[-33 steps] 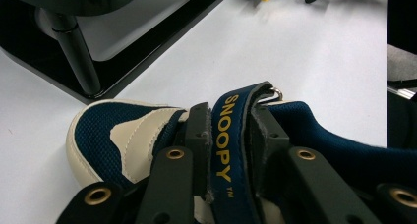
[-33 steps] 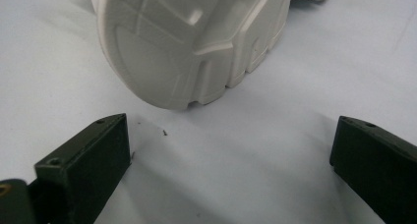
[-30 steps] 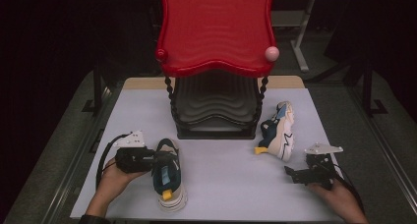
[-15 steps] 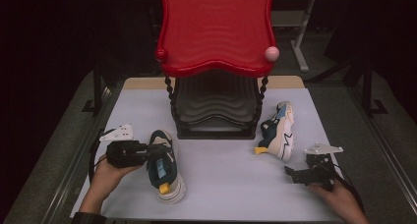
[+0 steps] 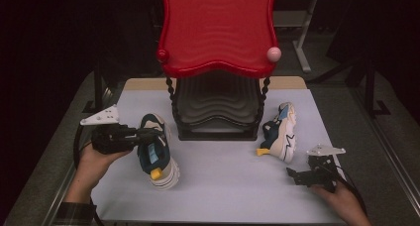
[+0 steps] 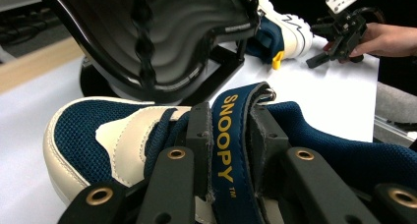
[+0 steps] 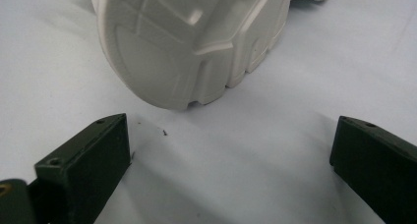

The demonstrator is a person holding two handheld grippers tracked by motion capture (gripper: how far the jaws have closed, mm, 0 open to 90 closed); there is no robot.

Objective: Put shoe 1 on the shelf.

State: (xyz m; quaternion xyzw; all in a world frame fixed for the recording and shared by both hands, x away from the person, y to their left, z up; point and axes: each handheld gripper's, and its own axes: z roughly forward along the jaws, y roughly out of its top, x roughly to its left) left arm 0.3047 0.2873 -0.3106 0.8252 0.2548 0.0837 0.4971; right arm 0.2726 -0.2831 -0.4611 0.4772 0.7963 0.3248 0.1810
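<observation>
A navy and cream shoe (image 5: 159,156) hangs left of the rack, lifted off the table. My left gripper (image 5: 144,135) is shut on its navy strap (image 6: 227,135), which reads SNOOPY, at the shoe's tongue; the cream toe (image 6: 83,140) points toward the rack. The matching shoe (image 5: 280,132) lies on its side right of the rack, its pale sole (image 7: 196,42) facing my right gripper (image 7: 231,150). That right gripper (image 5: 299,176) rests low near the table's front right, open, with nothing between its jaws.
A two-tier rack stands at the table's middle back: a red wavy top shelf (image 5: 218,32) with a pink knob (image 5: 274,53), and a black lower shelf (image 5: 218,107). The pale table mat (image 5: 233,191) runs to the front edge. The person's hands hold both grippers.
My left gripper has risen and moved a little toward the rack, taking the navy shoe with it. The right gripper and the other shoe have stayed put.
</observation>
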